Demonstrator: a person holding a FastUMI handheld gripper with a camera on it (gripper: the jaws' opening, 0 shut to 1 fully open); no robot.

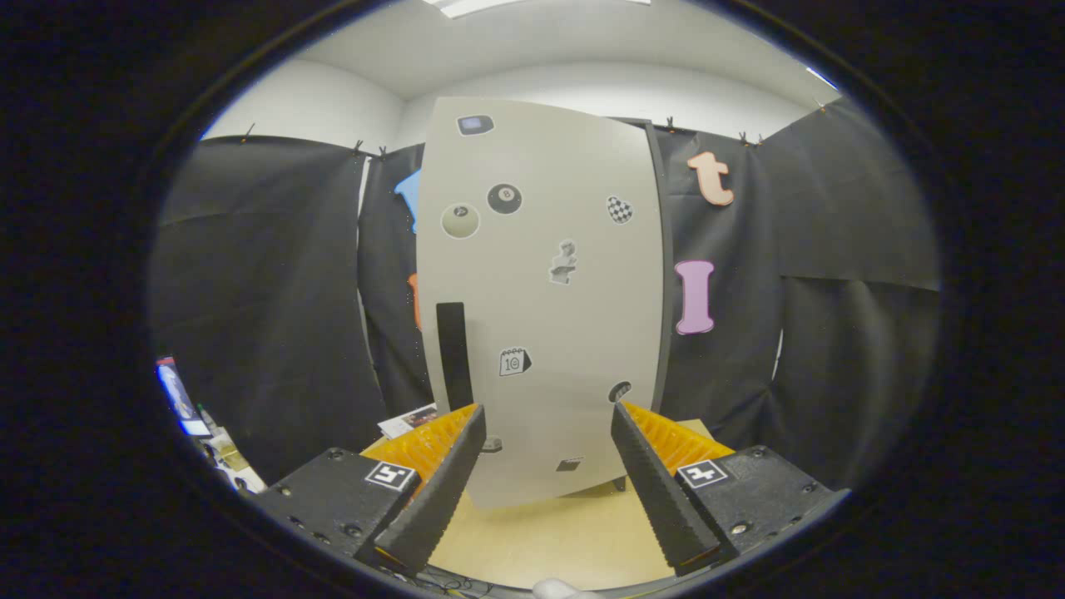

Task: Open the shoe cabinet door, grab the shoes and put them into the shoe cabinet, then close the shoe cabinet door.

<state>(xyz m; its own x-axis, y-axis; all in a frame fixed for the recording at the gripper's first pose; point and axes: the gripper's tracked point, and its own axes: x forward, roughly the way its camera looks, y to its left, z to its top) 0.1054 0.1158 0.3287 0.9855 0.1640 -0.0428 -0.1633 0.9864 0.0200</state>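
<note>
Tongs: the tongs (549, 466) are open, with a wide gap between the two fingers, and they hold nothing.
Cabinet: the tall pale grey shoe cabinet (541, 299) stands upright on the light wooden tabletop (549, 532), just ahead of the fingers and in line with the gap between them.
Door: the cabinet's flat front door looks shut, so I cannot tell what is inside.
Handle: a long black bar handle (453, 353) runs up and down near the door's left edge, just above the left finger.
Stickers: small round and odd-shaped stickers (504, 199) are dotted over the door.
Behind: the black cloth wall (266, 316) hangs behind the cabinet and on both sides.
</note>
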